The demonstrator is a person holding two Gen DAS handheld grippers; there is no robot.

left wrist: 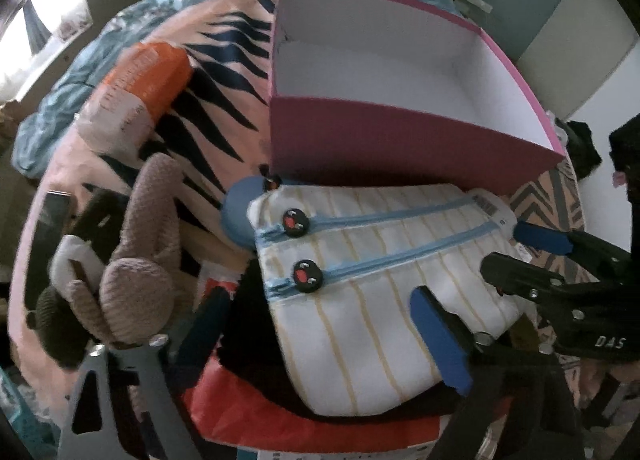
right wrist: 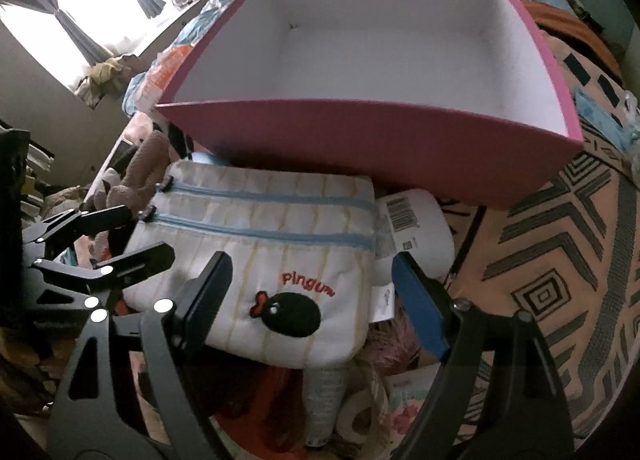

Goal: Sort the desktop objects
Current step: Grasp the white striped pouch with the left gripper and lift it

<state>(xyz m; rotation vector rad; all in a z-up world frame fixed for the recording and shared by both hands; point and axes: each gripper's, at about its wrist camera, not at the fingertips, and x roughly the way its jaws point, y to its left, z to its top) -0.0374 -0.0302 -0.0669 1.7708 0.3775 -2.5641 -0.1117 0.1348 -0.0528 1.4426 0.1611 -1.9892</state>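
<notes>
Pouch (right wrist: 256, 260), cream-striped (penguin patch)

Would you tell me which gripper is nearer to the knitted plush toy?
Left. The left gripper straddles the striped pouch at its zipper-pull end, one finger right beside the knitted plush toy; the right gripper hangs over the pouch's penguin end, farther off.

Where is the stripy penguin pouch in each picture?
Left wrist view: the pouch fills the lower middle, zips running sideways.
Right wrist view: the pouch lies left of centre, penguin picture facing up.
Shared landmark: the pink box sits just behind it in both.
</notes>
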